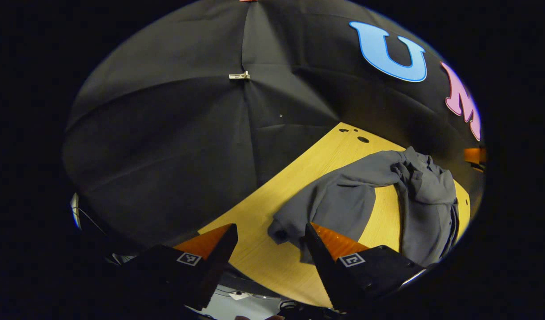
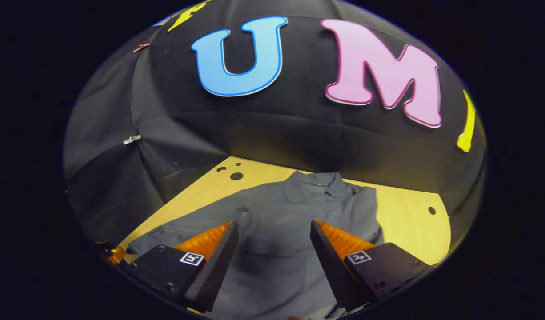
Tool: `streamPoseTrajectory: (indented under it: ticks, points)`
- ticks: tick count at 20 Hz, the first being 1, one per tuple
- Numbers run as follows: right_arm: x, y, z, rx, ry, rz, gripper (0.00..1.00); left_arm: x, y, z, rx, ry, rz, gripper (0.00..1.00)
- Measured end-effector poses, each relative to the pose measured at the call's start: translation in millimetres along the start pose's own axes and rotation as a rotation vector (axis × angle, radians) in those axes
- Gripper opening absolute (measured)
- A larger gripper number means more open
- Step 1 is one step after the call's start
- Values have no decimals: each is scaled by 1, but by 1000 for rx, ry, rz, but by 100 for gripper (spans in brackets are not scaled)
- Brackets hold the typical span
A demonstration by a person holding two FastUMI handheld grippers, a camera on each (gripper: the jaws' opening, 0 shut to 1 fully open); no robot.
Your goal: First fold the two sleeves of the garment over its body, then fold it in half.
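Nearest in the left gripper view, the left gripper hangs with its jaws apart and nothing between them, just over the worktop edge, where one sleeve of the grey garment lies beside its tip. Jaws equally wide and holding nothing, the right gripper hovers above the garment's body in the right gripper view, the shirt spread flat with its collar toward the booth wall. Beyond the garment, small round holes mark the worktop near that wall.
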State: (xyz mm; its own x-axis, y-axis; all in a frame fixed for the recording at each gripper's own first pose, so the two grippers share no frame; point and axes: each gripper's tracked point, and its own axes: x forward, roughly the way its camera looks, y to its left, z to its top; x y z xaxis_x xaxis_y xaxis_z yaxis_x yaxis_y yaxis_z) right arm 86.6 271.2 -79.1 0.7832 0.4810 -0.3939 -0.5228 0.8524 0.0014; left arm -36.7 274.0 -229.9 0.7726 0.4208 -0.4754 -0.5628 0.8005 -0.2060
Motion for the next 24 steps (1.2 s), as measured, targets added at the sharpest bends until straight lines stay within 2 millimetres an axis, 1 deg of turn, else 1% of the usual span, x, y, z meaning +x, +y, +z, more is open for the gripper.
streamPoseTrajectory:
  ticks: [1,2,3,5,7,8,10,11,12,13,14,15,16,17,19,20,21,22,23,24]
  points:
    - [-31,-7,1,9,-33,-13,99,19,-5,-5,-2,27,-6,96]
    - [-55,-14,-4,24,-43,-24,99,30,-8,-9,-5,50,-4,96]
    - [-74,-22,-8,33,-49,-36,99,41,-11,-14,-12,73,-3,96]
    - [-98,-33,-18,35,-46,-61,99,54,-12,-22,-22,118,10,96]
    - [-117,-48,-35,47,-7,-97,99,61,-18,-31,-29,162,5,96]
    - [-128,-57,-41,67,11,-120,99,61,-21,-30,7,155,23,98]
    - [-140,-76,-45,107,19,-165,99,66,-28,-38,67,174,40,97]
    - [-145,-85,-46,127,17,-181,99,69,-36,-38,83,166,20,89]
    - [-148,-90,-49,138,16,-193,99,68,-43,-39,106,174,10,90]
    - [-151,-99,-54,135,23,-207,99,68,-48,-41,122,178,-5,88]
    - [-151,-106,-62,123,40,-216,99,71,-54,-41,134,185,-20,84]
    - [-152,-112,-68,110,60,-219,99,69,-57,-40,145,192,-25,71]
    - [-152,-117,-69,106,64,-219,99,70,-63,-40,165,194,-41,58]
    - [-150,-121,-67,109,60,-218,99,68,-66,-42,181,197,-57,52]
    - [-144,-128,-68,120,58,-207,99,70,-75,-42,228,192,-69,29]
    - [-143,-133,-68,123,56,-202,99,72,-76,-40,247,192,-63,12]
    - [-141,-138,-68,122,57,-201,99,69,-76,-39,258,193,-53,12]
    - [-139,-144,-70,120,57,-201,99,68,-78,-40,252,211,-59,6]
    - [-138,-150,-71,114,57,-202,99,64,-82,-36,222,222,-68,6]
    - [-136,-154,-72,106,56,-202,99,60,-91,-26,173,209,-79,6]
